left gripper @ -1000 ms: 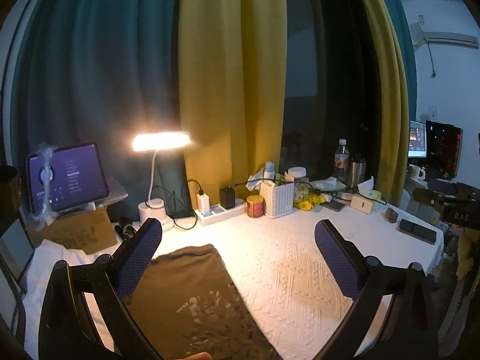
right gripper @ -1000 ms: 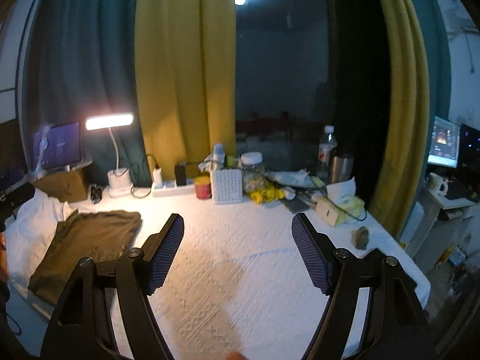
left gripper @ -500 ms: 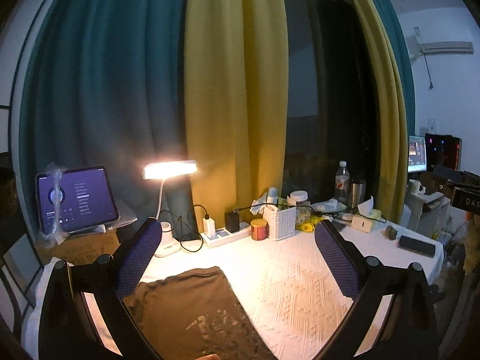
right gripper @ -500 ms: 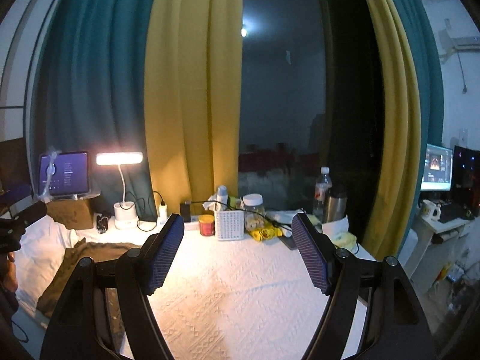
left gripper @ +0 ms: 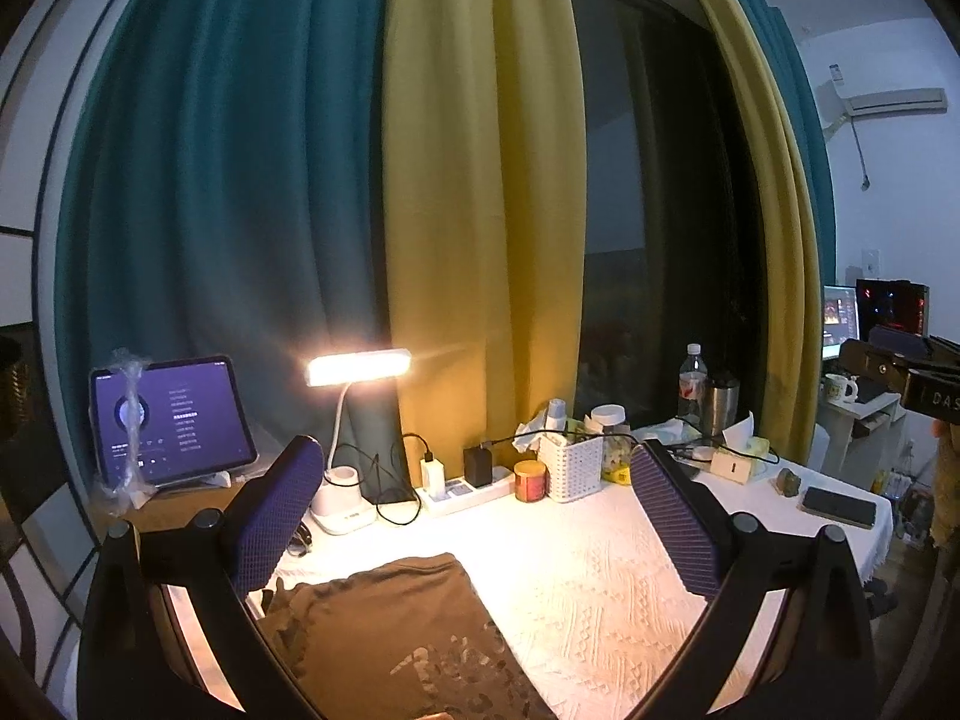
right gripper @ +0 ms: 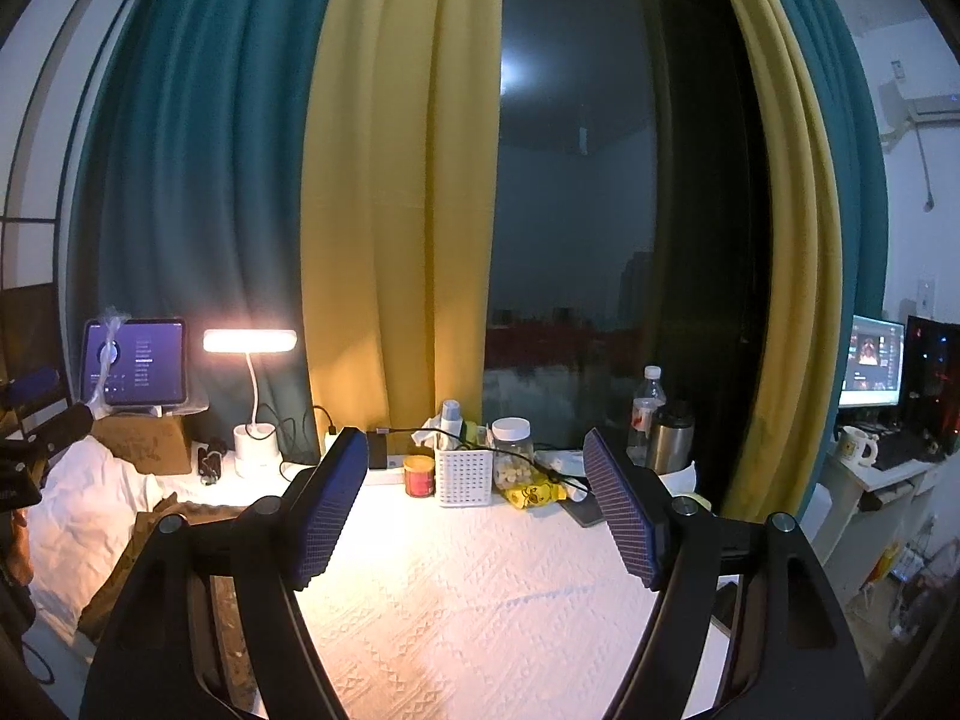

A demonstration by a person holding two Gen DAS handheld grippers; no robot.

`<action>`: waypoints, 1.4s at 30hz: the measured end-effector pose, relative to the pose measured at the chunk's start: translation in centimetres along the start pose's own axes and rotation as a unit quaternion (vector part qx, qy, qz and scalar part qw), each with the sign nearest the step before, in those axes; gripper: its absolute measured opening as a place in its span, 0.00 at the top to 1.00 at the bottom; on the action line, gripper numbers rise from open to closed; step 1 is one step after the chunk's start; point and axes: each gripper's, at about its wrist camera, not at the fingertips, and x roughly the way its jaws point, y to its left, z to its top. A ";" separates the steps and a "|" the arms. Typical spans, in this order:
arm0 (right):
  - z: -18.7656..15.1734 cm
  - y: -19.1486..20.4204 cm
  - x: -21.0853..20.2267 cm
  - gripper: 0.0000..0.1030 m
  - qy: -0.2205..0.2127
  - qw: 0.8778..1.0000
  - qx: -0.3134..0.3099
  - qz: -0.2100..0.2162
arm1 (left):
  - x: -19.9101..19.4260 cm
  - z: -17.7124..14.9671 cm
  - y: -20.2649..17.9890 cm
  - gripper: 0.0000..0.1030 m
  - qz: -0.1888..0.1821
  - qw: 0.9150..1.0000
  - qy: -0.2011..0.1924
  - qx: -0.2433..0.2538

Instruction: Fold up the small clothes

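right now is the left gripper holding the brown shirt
No, the left gripper is open with nothing between its fingers, and the brown shirt lies flat on the white tablecloth below.

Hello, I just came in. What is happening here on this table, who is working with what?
A person holds two grippers above a table with a white cloth. Both the left gripper and the right gripper are open and hold nothing. A brown garment lies flat on the cloth, folded, under the left gripper. Neither gripper touches it. A lit desk lamp and a tablet stand at the back.
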 end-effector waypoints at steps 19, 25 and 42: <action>0.5 0.2 1.4 0.25 -0.011 1.000 0.004 0.006 | 0.3 0.8 -0.1 0.02 0.004 1.000 -0.019 0.001; 0.5 0.1 1.9 0.25 -0.020 1.000 -0.002 -0.012 | 0.5 0.9 0.0 0.02 0.002 1.000 -0.030 0.000; 0.8 0.2 2.8 0.25 -0.018 1.000 -0.007 -0.018 | 1.0 1.0 0.2 0.02 0.000 0.999 -0.033 0.000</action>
